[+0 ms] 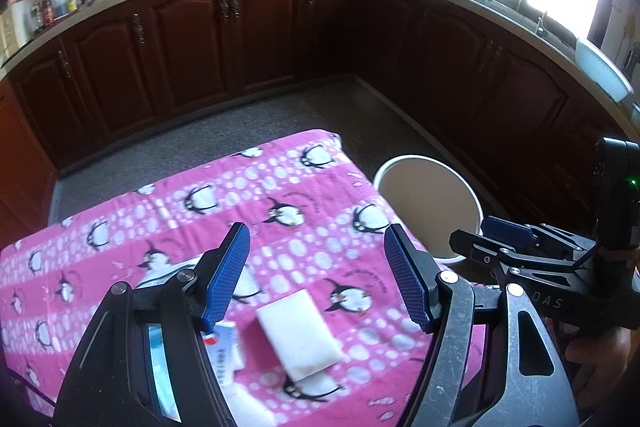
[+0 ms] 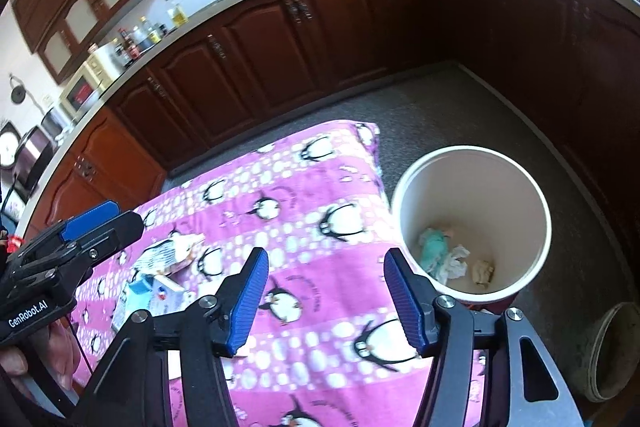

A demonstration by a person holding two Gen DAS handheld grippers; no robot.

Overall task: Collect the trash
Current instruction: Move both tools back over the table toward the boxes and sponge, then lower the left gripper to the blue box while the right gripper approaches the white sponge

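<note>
Kitchen with dark wood cabinets, seen from both wrists. Lower centre of the left view: left gripper (image 1: 316, 275), jaws wide and empty, above a table (image 1: 280, 187) draped in pink penguin cloth. Between its fingers, lying on the cloth: a white packet (image 1: 298, 335); just left of it, a small carton (image 1: 228, 351), partly hidden. Lower centre of the right view: right gripper (image 2: 324, 297), jaws wide, nothing between them. Right of centre there, on the floor just beside the table's edge: a white bin (image 2: 404, 195) holding crumpled tissue (image 2: 456, 261) and a green scrap (image 2: 434, 243). Left of that view: a blue-and-white box (image 2: 150, 293) on the cloth.
</note>
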